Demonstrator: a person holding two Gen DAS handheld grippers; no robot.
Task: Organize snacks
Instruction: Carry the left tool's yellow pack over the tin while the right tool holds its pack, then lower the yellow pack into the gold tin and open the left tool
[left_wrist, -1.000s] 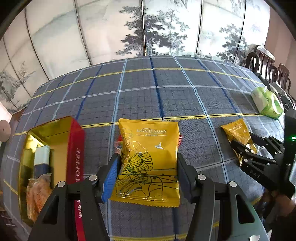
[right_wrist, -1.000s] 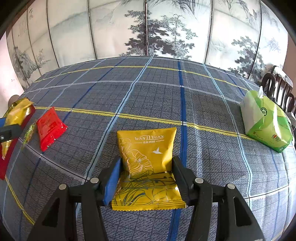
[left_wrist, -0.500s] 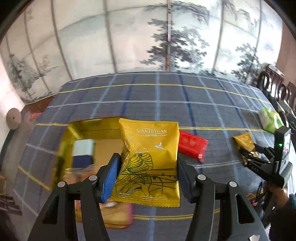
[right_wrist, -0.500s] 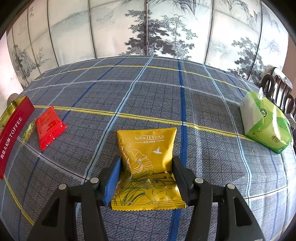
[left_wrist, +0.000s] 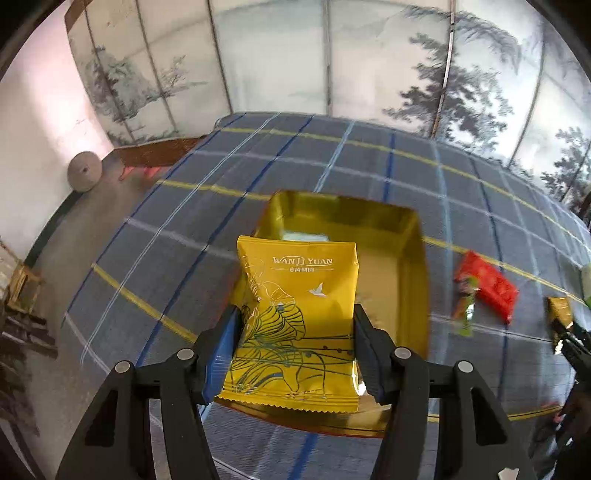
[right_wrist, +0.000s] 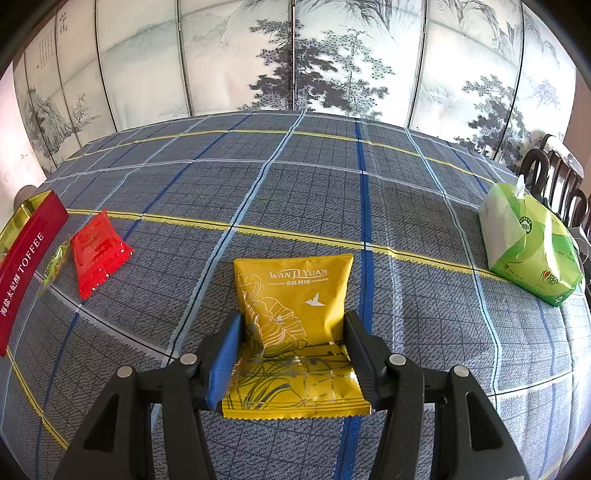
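Now left fingers (left_wrist: 295, 347) clamping yellow packet (left_wrist: 299, 314) over gold box (left_wrist: 402, 258), right fingers (right_wrist: 291, 350) unmoved, clamping another packet (right_wrist: 295, 325)

Both grippers: black angular frames with silver screws, one blue-faced left pad.

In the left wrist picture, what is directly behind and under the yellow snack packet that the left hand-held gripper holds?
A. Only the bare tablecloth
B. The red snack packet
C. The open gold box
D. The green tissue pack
C. The yellow snack packet, clamped in the left hand-held gripper, hangs over the gold box, whose shiny walls show around it; the red snack packet lies apart on the cloth.
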